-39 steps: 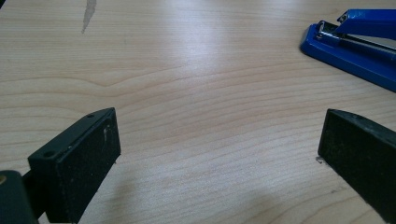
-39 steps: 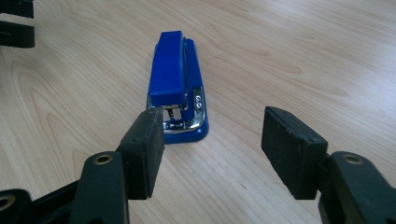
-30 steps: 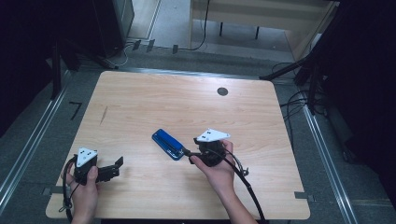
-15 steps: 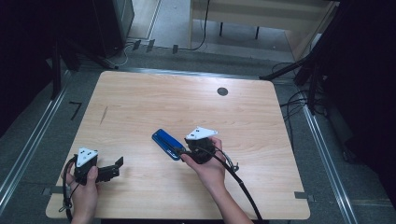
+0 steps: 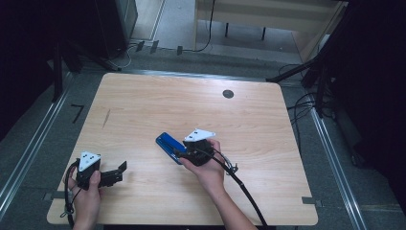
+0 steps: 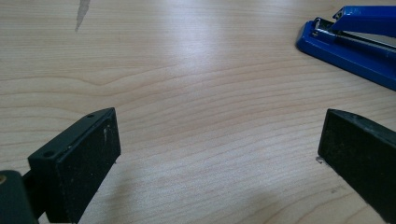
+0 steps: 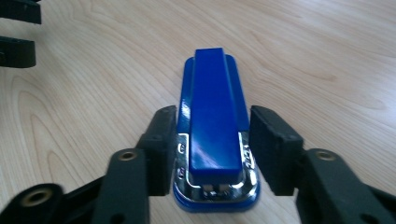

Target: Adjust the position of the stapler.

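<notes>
Pale wood grain runs across the tabletop [image 5: 268,143], which stands on a grey floor with dark stands and cables around it. Near the middle of the wood, a little toward the person's side, lies a blue stapler [image 5: 168,144], flat on its base. A small dark round hole [image 5: 228,94] sits near the far edge.

From the right, the right tongs [image 5: 181,154] reach over the stapler's near end. In the right gripper view the stapler [image 7: 214,126] lies lengthwise between the two black jaws, its chrome hinge end nearest the camera. The jaws have just been closing around it. The left pad sits against the stapler's side, while a narrow gap remains at the right pad, so the grip is not yet firm.

At the tabletop's near left corner, the left tongs [image 5: 119,171] rest low over bare wood, well apart from the stapler. Their jaws stand wide with nothing between them, and in the left gripper view the stapler [image 6: 355,44] shows at the upper right.
</notes>
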